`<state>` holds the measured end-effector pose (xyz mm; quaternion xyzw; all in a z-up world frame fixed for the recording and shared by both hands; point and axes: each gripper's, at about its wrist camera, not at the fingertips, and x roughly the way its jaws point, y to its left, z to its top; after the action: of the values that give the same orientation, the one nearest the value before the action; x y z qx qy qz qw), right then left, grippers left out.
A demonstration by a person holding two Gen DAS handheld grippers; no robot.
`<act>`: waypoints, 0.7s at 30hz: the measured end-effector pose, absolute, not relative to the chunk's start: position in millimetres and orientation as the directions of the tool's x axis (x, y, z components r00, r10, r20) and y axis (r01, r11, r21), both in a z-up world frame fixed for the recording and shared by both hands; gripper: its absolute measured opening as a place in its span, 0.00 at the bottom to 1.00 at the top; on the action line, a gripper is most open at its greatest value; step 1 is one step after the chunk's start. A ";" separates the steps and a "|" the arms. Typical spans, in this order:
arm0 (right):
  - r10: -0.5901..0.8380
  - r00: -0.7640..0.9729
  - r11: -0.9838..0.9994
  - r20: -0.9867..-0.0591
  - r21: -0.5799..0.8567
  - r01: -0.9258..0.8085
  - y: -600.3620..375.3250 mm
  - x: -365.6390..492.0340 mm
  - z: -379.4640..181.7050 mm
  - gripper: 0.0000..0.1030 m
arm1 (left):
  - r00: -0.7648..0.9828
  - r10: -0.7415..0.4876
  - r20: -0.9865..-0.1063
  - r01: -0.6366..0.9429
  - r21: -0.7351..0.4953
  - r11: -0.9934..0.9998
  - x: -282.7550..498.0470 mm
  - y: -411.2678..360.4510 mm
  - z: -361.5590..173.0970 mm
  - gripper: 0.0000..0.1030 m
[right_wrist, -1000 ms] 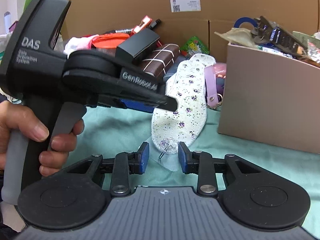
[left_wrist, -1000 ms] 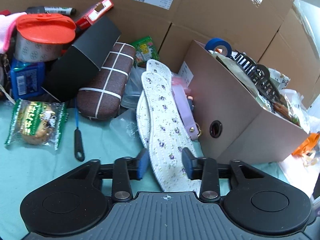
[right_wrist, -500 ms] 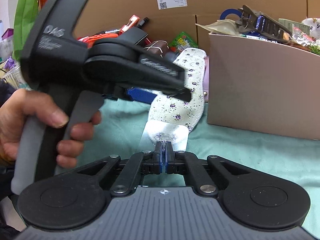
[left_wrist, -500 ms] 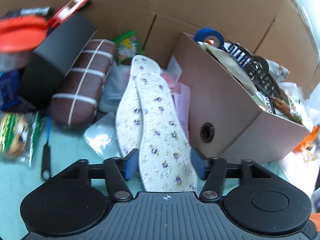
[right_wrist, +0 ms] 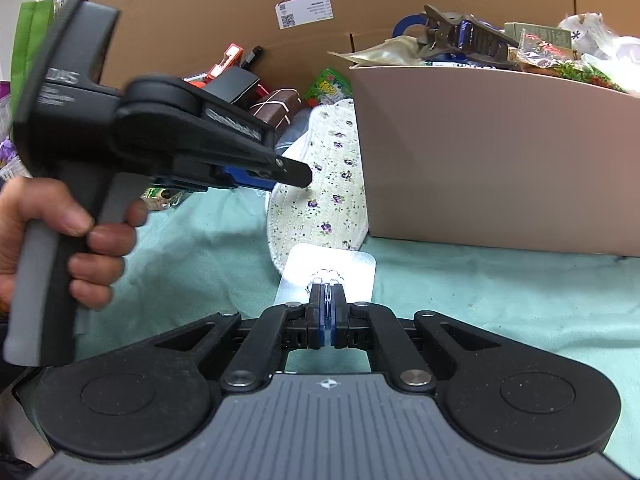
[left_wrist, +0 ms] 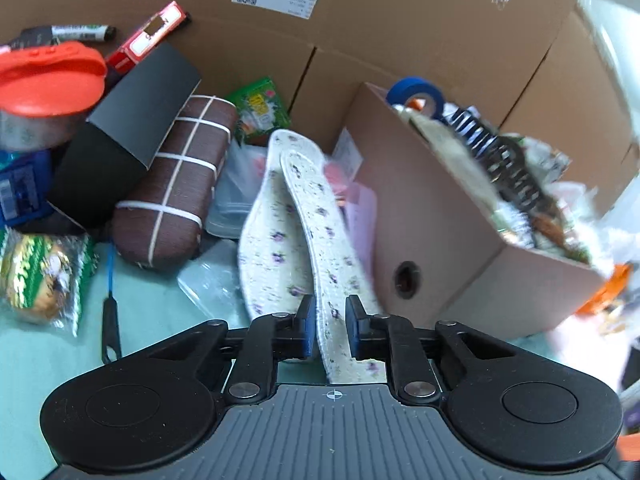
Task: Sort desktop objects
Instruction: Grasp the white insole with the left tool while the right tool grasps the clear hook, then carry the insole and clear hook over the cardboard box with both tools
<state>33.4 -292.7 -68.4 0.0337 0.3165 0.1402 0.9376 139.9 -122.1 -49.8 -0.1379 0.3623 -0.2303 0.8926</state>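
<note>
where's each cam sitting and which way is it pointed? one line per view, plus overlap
Left wrist: on the left gripper, facing forward and down at the floral insole between its fingers.
Right wrist: on the right gripper, facing low across the table; the person's left hand shows.
Shared: insoles, cardboard box, brown case.

We see two white insoles point(left_wrist: 316, 232) printed with small purple flowers, lying on a pale green tablecloth point(right_wrist: 480, 300) beside a plain pinkish-tan box point(left_wrist: 432, 216). To their left we note a brown case point(left_wrist: 176, 184) crossed by white grid lines, a matte black box point(left_wrist: 120, 128), and an orange lid point(left_wrist: 48, 76). We also record blue pads point(right_wrist: 316, 332) on the black right gripper point(right_wrist: 327, 312) and a blue tape roll point(left_wrist: 416, 94).
</note>
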 end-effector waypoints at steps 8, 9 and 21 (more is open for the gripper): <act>0.264 0.771 0.964 -0.580 0.141 -0.224 -296.3 28.3 -65.0 0.03 | 0.534 -0.594 -0.602 0.311 -0.513 0.800 149.4 -146.2 -70.4 0.32; 0.260 0.771 0.966 -0.581 0.139 -0.220 -297.1 28.1 -64.7 0.03 | 0.527 -0.593 -0.608 0.309 -0.513 0.801 151.0 -147.4 -72.9 0.01; 0.254 0.823 0.967 -0.509 0.111 -0.230 -300.3 5.4 -39.7 0.03 | 0.635 -0.582 -0.508 0.372 -0.460 0.806 109.6 -117.4 -21.9 0.00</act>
<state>5.4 -300.3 -39.7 0.0224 0.2694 0.1267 0.9544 109.6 -117.4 -21.9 -0.1582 0.3329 -0.2680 0.8901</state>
